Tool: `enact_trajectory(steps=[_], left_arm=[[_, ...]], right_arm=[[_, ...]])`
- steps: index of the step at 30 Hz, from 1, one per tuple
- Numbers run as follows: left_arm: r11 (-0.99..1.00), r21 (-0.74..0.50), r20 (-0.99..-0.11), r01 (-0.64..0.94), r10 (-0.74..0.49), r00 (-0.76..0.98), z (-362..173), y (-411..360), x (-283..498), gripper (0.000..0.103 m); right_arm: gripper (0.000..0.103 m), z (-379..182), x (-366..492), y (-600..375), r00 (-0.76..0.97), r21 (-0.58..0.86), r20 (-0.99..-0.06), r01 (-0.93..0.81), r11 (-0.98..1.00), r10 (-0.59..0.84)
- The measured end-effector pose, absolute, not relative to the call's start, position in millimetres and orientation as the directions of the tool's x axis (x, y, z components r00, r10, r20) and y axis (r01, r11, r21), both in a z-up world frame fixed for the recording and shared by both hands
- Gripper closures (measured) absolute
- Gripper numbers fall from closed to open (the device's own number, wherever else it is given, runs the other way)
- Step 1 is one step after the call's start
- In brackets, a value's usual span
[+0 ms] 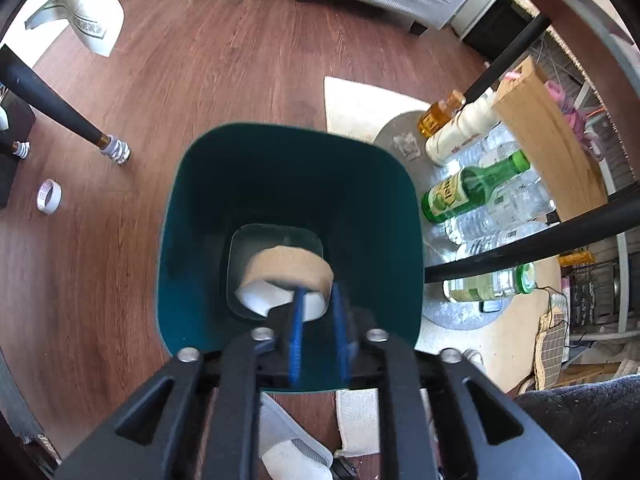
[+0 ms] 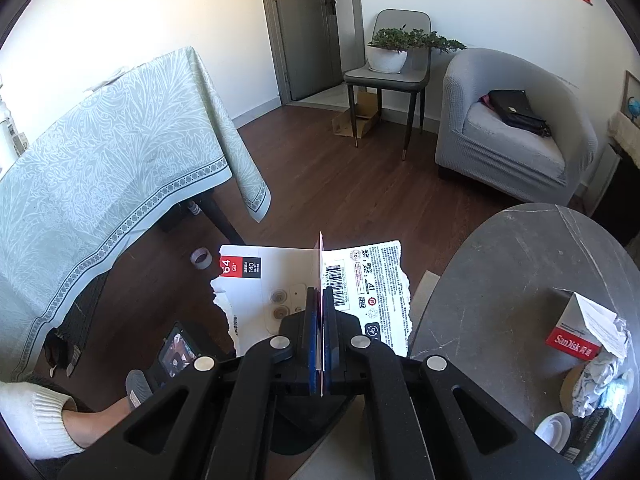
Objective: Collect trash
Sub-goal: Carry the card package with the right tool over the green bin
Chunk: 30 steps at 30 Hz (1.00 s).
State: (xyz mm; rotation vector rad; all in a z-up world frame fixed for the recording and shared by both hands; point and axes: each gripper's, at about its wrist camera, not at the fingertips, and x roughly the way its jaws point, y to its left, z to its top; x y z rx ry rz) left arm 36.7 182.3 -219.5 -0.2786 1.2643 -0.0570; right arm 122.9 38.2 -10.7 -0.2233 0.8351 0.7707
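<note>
Two grippers: each is busy with one piece of trash.
Left gripper [image 1: 318, 308]: fingers a narrow gap apart and blurred, poised above the teal bin [image 1: 192, 240]; no grip on anything that I can make out.
Tape roll [image 1: 286, 280]: brown with white core, just past the fingertips, inside the bin; whether falling or resting on the bottom, I cannot tell.
Why there: held over the bin mouth so a released item drops inside.
Right gripper [image 2: 321, 300]: jaws pressed flat on torn card packaging [image 2: 372, 276], held upright by its fold, so the thin sheet cannot slip.
Round table [image 2: 500, 280]: more scraps, a SanDisk box [image 2: 576, 332] and crumpled paper [image 2: 600, 380], await collection.
Floor: another tape ring [image 2: 201, 258] lies well apart.
</note>
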Motion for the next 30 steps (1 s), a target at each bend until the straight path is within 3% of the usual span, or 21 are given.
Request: enact_trajectory(steps=[2,16,30], left_arm=[[0.969,-0.219,-0.927,-0.115,-0.170,0.334,-211,186,34,0.076],[0.978,-0.176,-0.812,-0.109,-0.082,0.578,-122,205,16,0.076],[0.978,-0.196,-0.645,-0.066,-0.077,0.760,-14,187,14,0.083]], right_arm=[[0.101,-16,125,42,0.421,0.102,-0.749,-0.690,0.716,0.512],[0.101,-72,125,87,0.367,0.053,-0.823,-0.709,0.703,0.433],[0.101,-141,121,104,0.235,0.097,-0.893,-0.732,0.674,0.383]])
